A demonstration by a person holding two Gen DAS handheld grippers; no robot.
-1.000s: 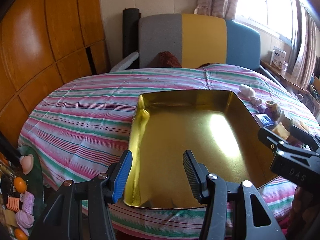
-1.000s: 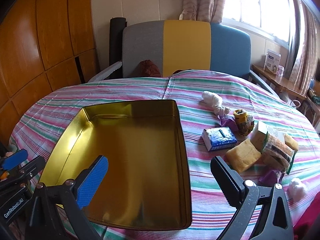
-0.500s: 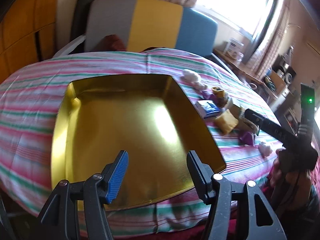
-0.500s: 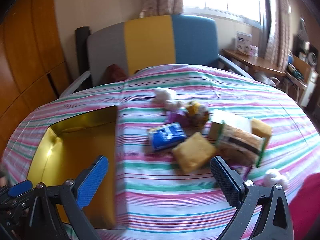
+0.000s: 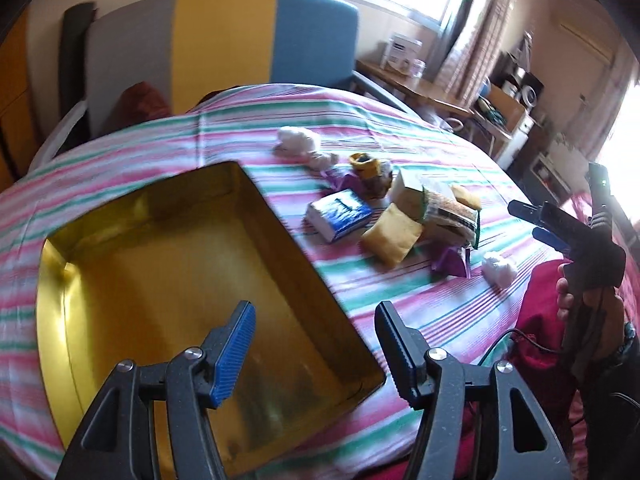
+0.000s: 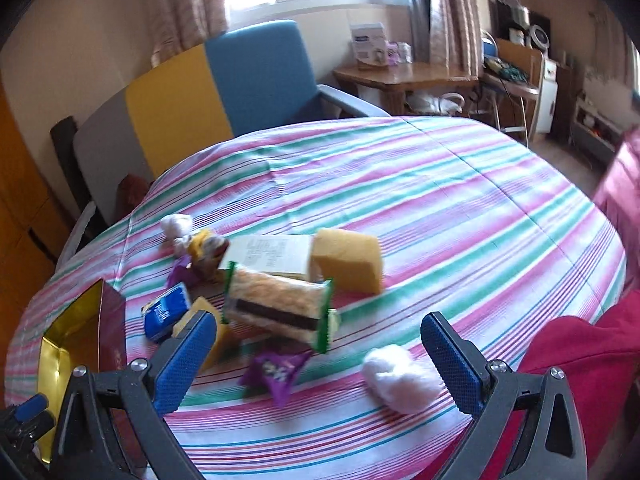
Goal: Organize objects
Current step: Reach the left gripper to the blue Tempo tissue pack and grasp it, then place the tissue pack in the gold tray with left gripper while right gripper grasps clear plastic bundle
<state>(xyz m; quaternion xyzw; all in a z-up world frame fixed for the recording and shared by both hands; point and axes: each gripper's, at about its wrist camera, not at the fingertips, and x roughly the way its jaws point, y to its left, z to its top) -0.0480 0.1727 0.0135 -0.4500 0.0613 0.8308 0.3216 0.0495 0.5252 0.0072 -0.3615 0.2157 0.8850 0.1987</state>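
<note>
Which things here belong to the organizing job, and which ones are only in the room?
Part of the job:
- gold tin, nothing inside
- blue packet
- yellow sponge
- wrapped wafer cake
- purple wrapper
- white cotton ball

Just lying about:
- striped tablecloth
- tricolour chair
- wooden side table

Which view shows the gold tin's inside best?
Left wrist: the gold tin fills the lower left, open, nothing visible inside. Right wrist catches only one corner at the left edge.
</note>
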